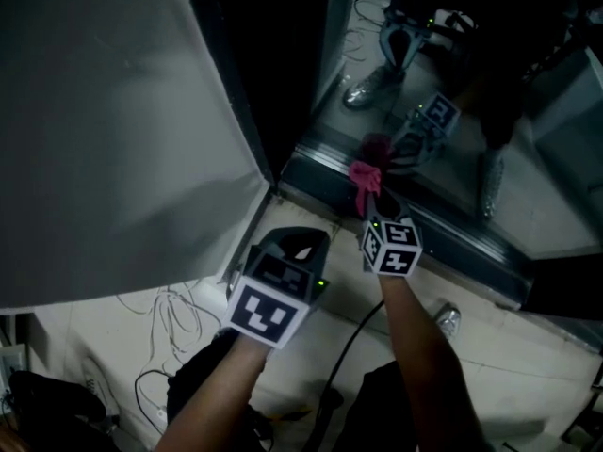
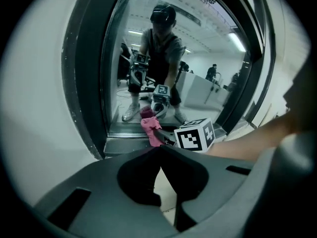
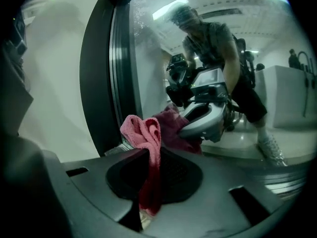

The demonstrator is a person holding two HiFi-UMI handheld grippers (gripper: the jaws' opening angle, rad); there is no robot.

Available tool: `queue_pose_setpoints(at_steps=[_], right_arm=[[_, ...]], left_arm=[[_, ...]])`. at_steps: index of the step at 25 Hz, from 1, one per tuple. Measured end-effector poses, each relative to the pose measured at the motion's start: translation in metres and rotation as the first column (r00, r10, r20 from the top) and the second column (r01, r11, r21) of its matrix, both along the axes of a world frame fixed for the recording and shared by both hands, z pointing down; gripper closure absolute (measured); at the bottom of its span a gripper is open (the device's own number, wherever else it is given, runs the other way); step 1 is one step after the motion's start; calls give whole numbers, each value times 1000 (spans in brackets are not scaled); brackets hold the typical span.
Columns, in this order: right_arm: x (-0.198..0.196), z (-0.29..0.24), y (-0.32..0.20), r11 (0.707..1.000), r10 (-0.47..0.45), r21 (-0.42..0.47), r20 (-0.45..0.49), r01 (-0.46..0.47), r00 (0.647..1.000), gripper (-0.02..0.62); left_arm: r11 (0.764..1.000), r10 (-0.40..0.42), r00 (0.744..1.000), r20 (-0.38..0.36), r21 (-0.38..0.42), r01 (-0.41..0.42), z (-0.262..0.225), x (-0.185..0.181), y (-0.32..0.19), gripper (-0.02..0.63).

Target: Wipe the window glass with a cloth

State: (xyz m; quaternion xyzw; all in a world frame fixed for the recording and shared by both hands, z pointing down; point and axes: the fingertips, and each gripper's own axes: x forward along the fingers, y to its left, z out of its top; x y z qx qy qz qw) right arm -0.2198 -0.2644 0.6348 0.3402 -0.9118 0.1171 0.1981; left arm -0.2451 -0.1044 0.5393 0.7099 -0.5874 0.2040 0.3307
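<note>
The cloth, pink and bunched, sits low on the window glass in the head view, just above the dark bottom frame. Its darker reflection meets it at about 1 o'clock, so it appears to be against the pane. The right hand-held gripper reaches it from 6 o'clock. The left hand-held gripper hangs at about 8 o'clock from the right one, near it but apart from the glass, over the pale floor, where thin cables trail. A white panel fills the upper left.

In the left gripper view, the left hand-held gripper is clenched – its jaws meet at the tips with nothing between them. At 12 o'clock beyond them the cloth hangs at the foot of the glass, with the right hand-held gripper just beside it.

In the right gripper view, the right hand-held gripper is grasping the cloth, which folds over the jaw tips – the glass behind shows the person mirrored, and the dark frame stands at 10 o'clock.
</note>
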Motion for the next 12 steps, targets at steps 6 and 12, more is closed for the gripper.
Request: queue_pose_setpoints(at_steps=[6,12], right_arm=[[46,-2,-11,999,44,0,-6,-44,999,548],[90,-1,-20,996,93,-4,-4,-93,996,548]], left_arm=[[998,63,998,3,18,-63,-6,38,-21,604],[993,121,993,7,8,-121,-3,67,-32,604]])
